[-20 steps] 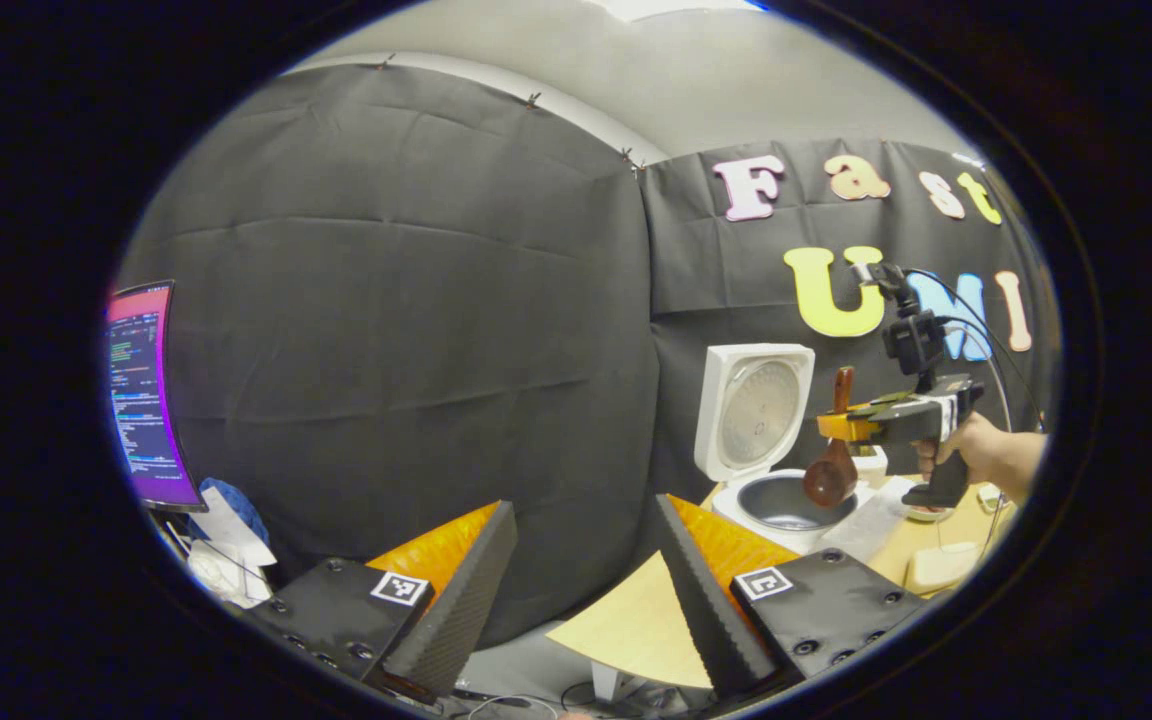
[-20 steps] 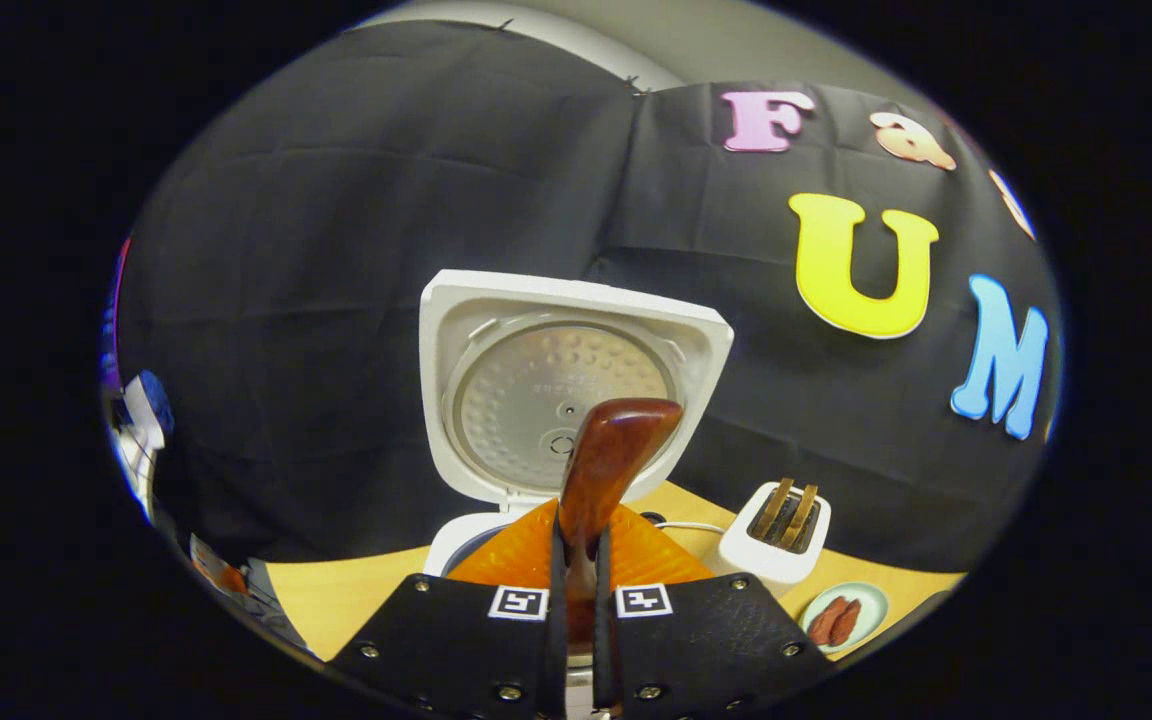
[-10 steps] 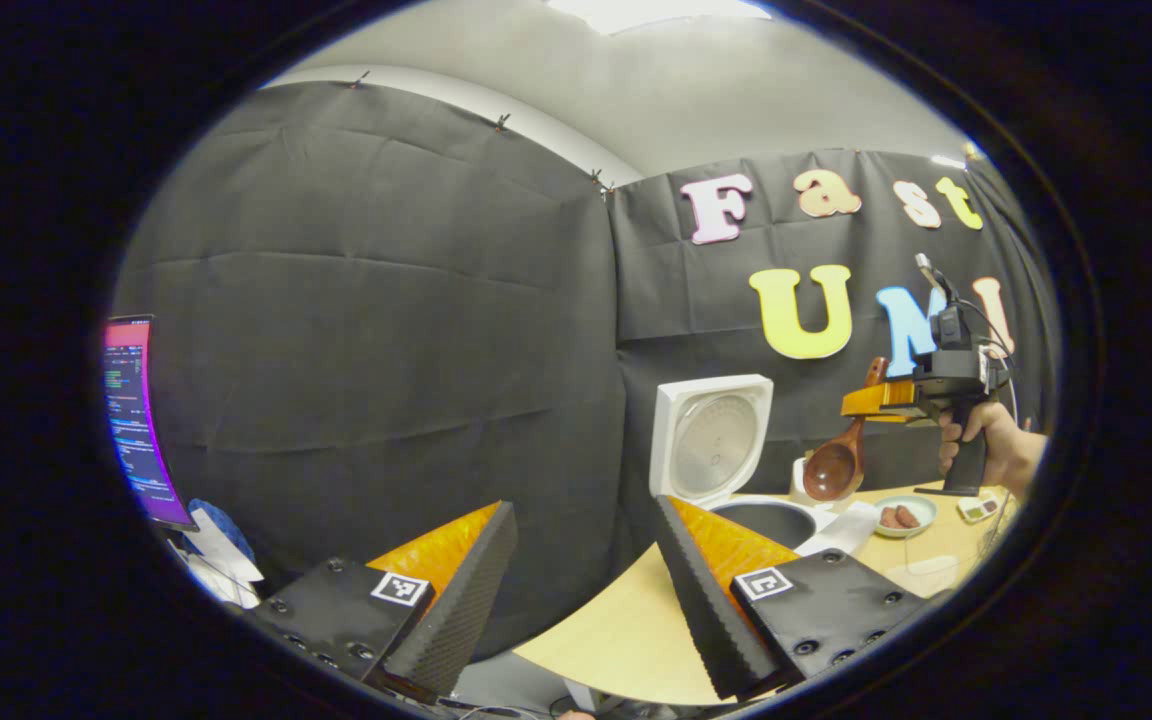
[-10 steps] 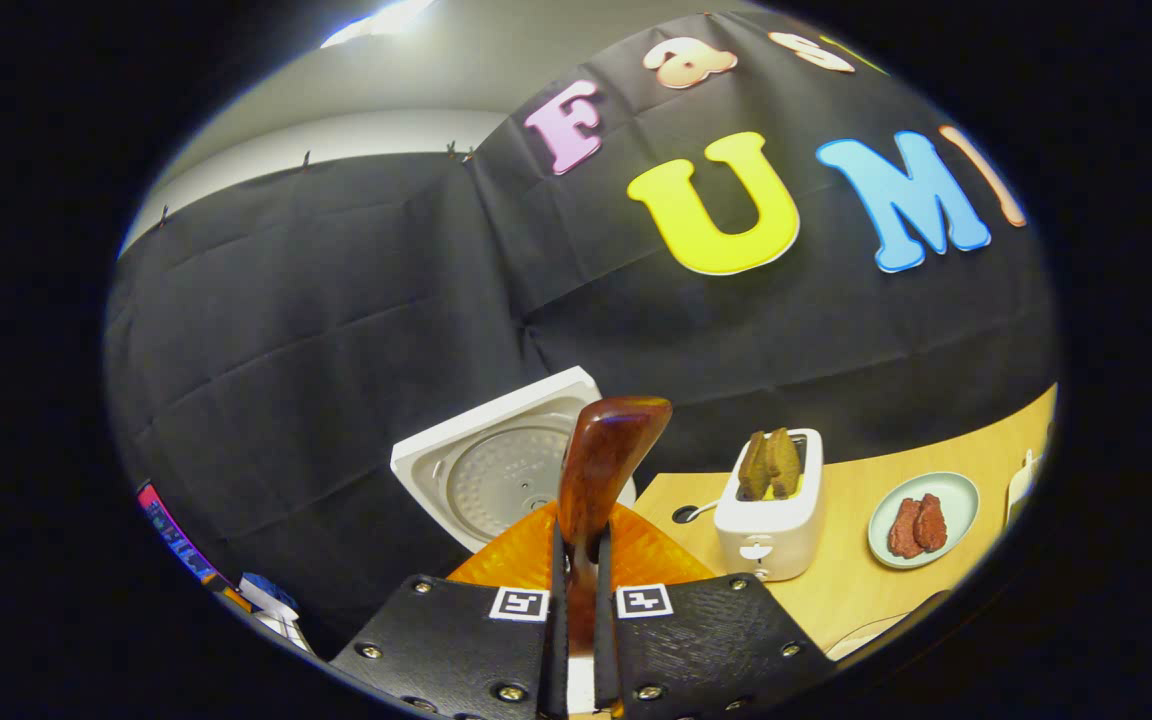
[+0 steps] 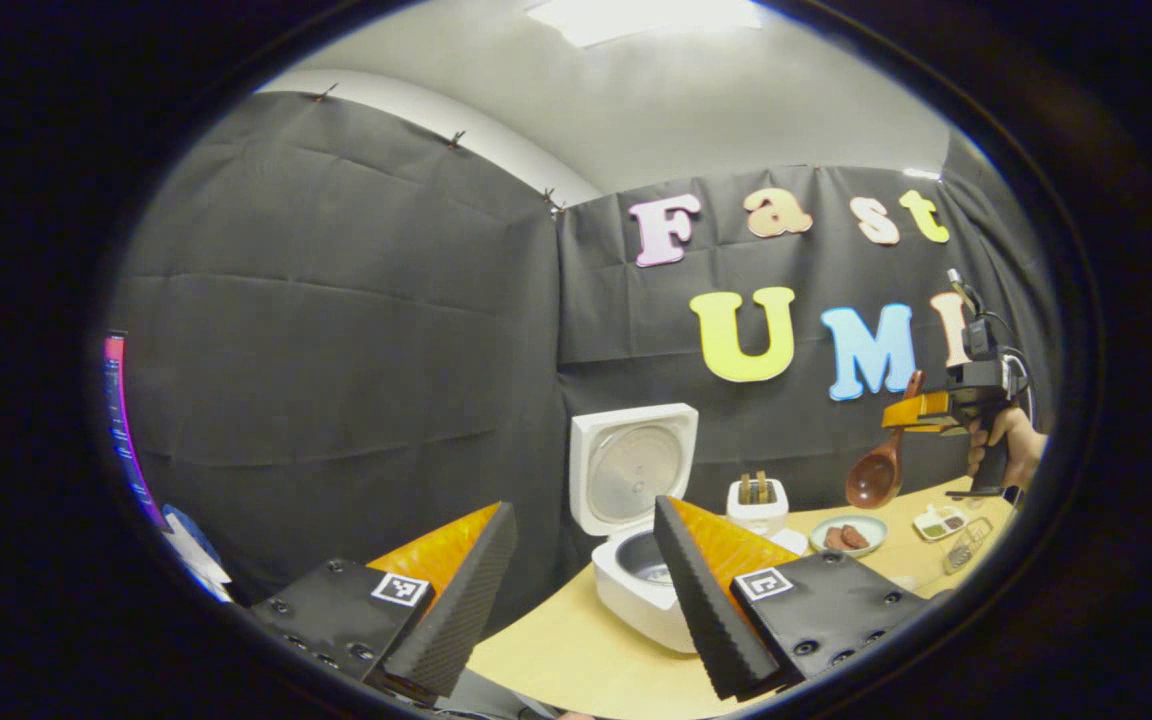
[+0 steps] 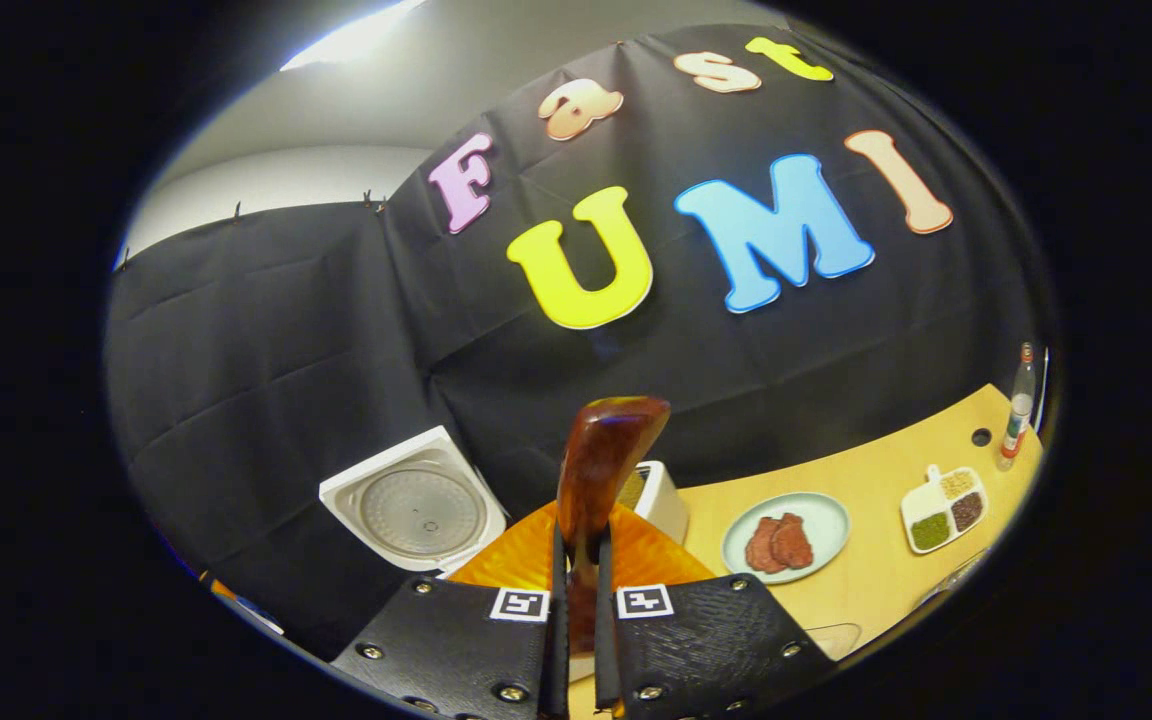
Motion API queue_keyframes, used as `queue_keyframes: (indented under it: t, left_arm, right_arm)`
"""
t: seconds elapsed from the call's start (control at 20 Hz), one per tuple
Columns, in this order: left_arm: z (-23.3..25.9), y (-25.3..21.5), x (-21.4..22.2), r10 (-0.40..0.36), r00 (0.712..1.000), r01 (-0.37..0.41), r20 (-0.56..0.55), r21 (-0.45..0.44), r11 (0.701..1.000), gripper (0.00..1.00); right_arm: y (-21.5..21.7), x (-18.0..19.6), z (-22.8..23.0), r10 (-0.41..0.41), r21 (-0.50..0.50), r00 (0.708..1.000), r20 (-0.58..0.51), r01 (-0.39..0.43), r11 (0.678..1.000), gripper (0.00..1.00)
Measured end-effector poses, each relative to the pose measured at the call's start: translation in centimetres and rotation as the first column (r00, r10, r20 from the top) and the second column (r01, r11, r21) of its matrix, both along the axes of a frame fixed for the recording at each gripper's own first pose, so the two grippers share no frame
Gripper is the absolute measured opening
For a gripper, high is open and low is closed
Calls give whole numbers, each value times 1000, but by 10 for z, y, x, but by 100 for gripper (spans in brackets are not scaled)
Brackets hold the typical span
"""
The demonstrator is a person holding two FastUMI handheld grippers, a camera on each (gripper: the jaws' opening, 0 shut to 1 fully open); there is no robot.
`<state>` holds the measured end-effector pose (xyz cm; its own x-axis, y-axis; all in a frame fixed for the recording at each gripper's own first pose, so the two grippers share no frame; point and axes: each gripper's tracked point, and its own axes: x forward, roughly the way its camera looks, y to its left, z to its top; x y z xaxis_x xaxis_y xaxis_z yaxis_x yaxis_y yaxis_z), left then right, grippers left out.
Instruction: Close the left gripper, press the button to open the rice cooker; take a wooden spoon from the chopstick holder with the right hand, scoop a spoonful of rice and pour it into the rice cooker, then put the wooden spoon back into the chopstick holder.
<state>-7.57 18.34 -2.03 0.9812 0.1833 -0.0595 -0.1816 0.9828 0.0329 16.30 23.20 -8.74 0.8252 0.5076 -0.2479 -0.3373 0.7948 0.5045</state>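
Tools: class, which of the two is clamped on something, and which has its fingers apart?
The right tool clamps the wooden spoon; the left tool is open and empty.

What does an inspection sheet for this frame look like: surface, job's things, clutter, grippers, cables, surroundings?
Surface: light wooden table, bare near the front edge.
Job's things: rice cooker with lid up; wooden spoon held above the table, bowl hanging down.
Clutter: toaster, plate of meat, divided dish, bottle.
Grippers: left gripper open, holding nothing; right gripper shut on the wooden spoon's handle.
Cables: wires on the right gripper's body.
Surroundings: black cloth wall; monitor at far left.
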Motion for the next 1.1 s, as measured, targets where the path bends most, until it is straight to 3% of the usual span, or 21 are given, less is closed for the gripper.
queue_keyframes:
  t: [0.3,0.4,0.65,0.7,0.9,1.1]
  left_arm:
    - [13,-56,25,-88,996,88,28,2,996,95]
    - [15,-73,33,-111,993,111,32,-3,994,92]
    - [13,-111,43,-170,985,170,19,-1,985,95]
    - [14,-118,44,-178,984,178,19,2,984,92]
    - [16,-133,46,-198,980,198,13,7,980,95]
    - [19,-125,41,-170,986,170,2,20,985,94]
  right_arm:
    - [-112,0,-27,-165,-70,986,-17,164,984,11]
    - [-149,-2,-40,-216,-102,976,-25,213,972,11]
    - [-224,-11,-76,-327,-210,945,-30,314,926,11]
    - [-234,-14,-84,-340,-230,940,-32,324,918,10]
    - [-271,-18,-122,-387,-337,921,-38,353,873,11]
    - [-278,-29,-153,-392,-411,918,-64,334,848,10]
